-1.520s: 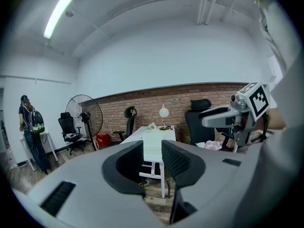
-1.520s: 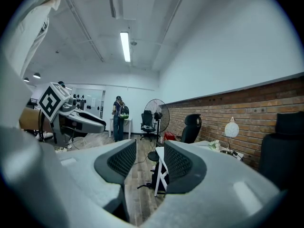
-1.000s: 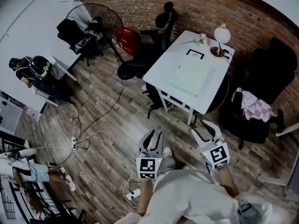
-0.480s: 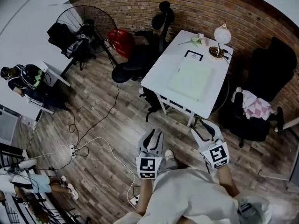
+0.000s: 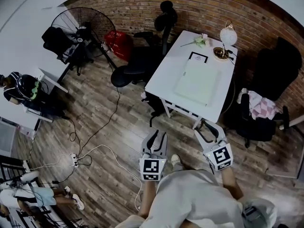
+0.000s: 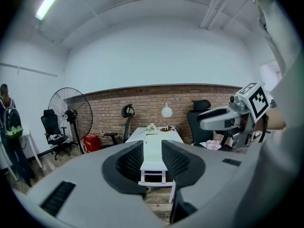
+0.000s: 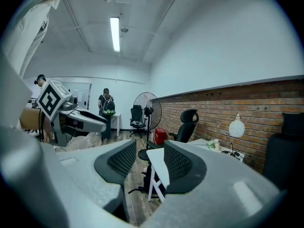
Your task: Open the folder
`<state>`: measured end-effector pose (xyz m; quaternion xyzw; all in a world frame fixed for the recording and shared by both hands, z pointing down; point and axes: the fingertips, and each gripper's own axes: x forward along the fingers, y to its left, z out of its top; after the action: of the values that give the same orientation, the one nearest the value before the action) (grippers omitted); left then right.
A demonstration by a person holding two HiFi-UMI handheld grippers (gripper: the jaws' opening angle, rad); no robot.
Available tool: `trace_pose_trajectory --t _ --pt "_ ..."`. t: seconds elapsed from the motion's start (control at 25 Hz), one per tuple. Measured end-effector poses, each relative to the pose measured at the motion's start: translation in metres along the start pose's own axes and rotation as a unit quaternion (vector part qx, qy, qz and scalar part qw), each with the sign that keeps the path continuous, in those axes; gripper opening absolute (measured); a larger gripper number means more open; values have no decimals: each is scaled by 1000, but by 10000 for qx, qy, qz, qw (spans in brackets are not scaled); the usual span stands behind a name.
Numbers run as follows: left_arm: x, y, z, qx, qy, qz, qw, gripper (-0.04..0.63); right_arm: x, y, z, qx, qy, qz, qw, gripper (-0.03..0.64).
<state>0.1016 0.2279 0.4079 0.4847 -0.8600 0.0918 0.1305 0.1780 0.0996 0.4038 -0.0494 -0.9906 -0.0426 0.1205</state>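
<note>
The pale green folder [image 5: 197, 81] lies shut and flat on the white table [image 5: 167, 75] ahead of me. It shows far off between the jaws in the left gripper view as the folder [image 6: 153, 147]. My left gripper [image 5: 156, 137] and right gripper [image 5: 207, 128] are held side by side over the wooden floor, short of the table's near edge. Both are open with nothing between the jaws. The left gripper [image 6: 152, 161] points at the table's short end. The right gripper [image 7: 149, 163] sees the table [image 7: 159, 164] from its corner.
A globe lamp [image 5: 228, 34], a black-framed card [image 5: 198, 56] and a small flower [image 5: 201, 40] sit at the table's far end. A black office chair [image 5: 142, 56] stands left of it, a chair with pink cloth [image 5: 260, 109] right. Cables [image 5: 95, 141] trail across the floor; a fan [image 5: 78, 23] is far left.
The head view has shifted: the fan, the cables and the people at the left slid left and down. Both grippers keep their place in it, jaws unchanged.
</note>
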Motion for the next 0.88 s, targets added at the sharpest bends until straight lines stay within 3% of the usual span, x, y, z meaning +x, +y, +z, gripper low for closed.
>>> trace_pose_trajectory --t 0.4,0.88 --pt "21 46 2 23 -118 -347 9993 117 39 7 7 -4 170 -397 9991 184" --pt "47 66 1 17 -190 -648 9977 117 59 0 6 -88 286 -730 9969 184"
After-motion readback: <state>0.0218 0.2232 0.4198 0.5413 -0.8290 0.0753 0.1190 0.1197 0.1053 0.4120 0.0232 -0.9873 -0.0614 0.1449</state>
